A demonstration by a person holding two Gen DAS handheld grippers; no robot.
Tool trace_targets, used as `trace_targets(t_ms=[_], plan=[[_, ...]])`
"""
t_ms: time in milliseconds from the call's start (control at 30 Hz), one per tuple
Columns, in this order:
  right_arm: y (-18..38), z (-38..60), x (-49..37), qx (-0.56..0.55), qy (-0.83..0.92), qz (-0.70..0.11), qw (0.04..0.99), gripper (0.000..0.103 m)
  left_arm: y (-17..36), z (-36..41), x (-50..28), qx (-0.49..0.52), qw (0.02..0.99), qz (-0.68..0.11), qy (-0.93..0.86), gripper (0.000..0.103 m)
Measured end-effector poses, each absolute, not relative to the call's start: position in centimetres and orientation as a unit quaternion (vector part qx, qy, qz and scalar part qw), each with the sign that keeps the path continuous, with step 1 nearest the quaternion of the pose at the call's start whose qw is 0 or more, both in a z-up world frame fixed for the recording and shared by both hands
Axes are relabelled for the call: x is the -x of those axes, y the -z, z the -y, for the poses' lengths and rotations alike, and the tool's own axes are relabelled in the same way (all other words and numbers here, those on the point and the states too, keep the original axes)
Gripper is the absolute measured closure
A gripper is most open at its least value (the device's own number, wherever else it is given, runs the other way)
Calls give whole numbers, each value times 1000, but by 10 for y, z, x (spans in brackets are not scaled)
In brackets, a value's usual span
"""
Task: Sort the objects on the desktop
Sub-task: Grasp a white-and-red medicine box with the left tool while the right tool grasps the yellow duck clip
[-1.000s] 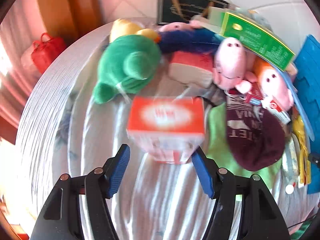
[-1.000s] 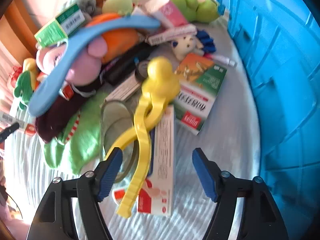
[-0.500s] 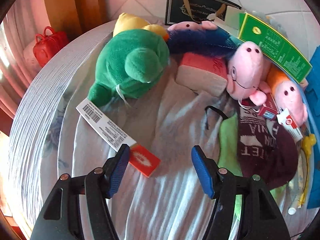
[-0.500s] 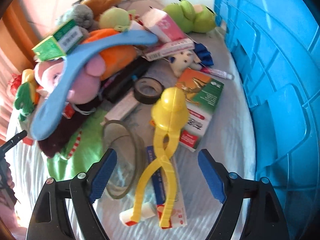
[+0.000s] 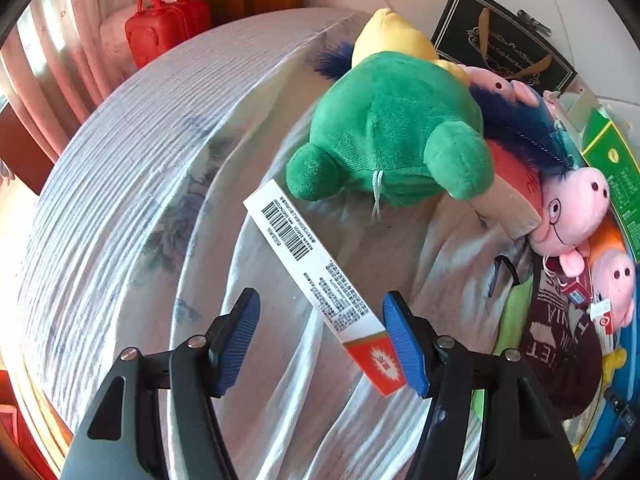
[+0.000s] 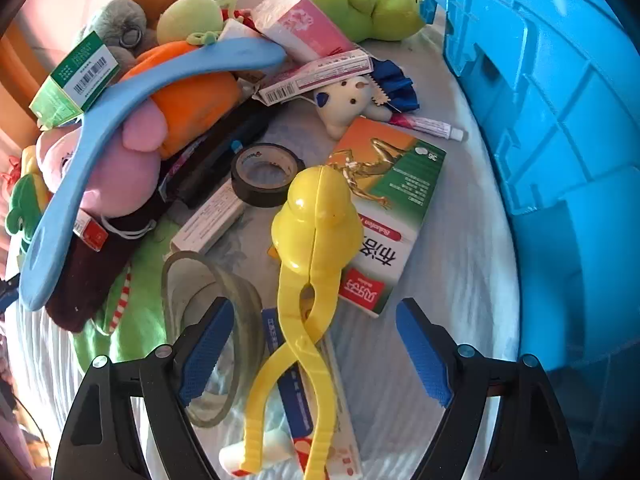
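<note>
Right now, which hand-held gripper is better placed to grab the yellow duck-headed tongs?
The right hand-held gripper. Its jaws stand open either side of the yellow tongs, whose handles run between them. The left hand-held gripper faces a barcoded box near the green plush, not the tongs.

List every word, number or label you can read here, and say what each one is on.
"36": corner of the green and orange medicine box, seen upside down.
"ET" and "NIA", partial letters: dark maroon fabric.
Barcodes and fine print on the long white box: too small to read.
Gold script on the black box: too blurred.
</note>
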State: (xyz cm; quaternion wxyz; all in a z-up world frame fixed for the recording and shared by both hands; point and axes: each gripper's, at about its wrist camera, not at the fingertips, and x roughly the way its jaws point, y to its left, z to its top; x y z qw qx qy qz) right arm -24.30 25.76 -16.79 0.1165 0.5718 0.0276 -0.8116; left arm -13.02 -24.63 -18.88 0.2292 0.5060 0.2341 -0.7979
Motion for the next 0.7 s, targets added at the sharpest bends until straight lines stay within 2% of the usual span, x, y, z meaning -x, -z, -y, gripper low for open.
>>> trace_targets(t_ms=[33, 67, 100, 167, 233, 300, 433, 467, 500, 533, 600, 700], plan=[[169, -257, 245, -573, 811, -28, 117, 19, 191, 246, 133, -508, 224, -242, 796, 40], [171, -257, 247, -574, 810, -27, 116, 19, 194, 244, 137, -511, 219, -249, 793, 46], [172, -257, 249, -575, 809, -26, 117, 19, 196, 239, 144, -516, 210, -249, 792, 60], [172, -256, 254, -576, 809, -26, 114, 20, 196, 228, 153, -521, 222, -220, 794, 60], [172, -256, 257, -574, 810, -26, 113, 37, 194, 215, 160, -525, 216, -188, 801, 61], [173, -255, 260, -576, 809, -23, 114, 47, 191, 200, 162, -529, 200, -162, 808, 61], [187, -252, 265, -592, 798, -21, 112, 47, 190, 176, 153, -535, 177, -130, 816, 64], [189, -250, 265, -590, 799, -26, 111, 47, 191, 170, 151, -535, 167, -128, 818, 77], [188, -248, 263, -583, 804, -35, 110, 48, 189, 162, 149, -536, 152, -123, 822, 81], [187, -247, 263, -582, 805, -42, 107, 59, 187, 154, 145, -532, 142, -115, 827, 81], [184, -247, 261, -579, 807, -36, 114, 70, 179, 137, 139, -521, 131, -89, 839, 81], [172, -248, 254, -559, 820, -31, 118, 70, 162, 114, 133, -496, 104, -75, 859, 81]])
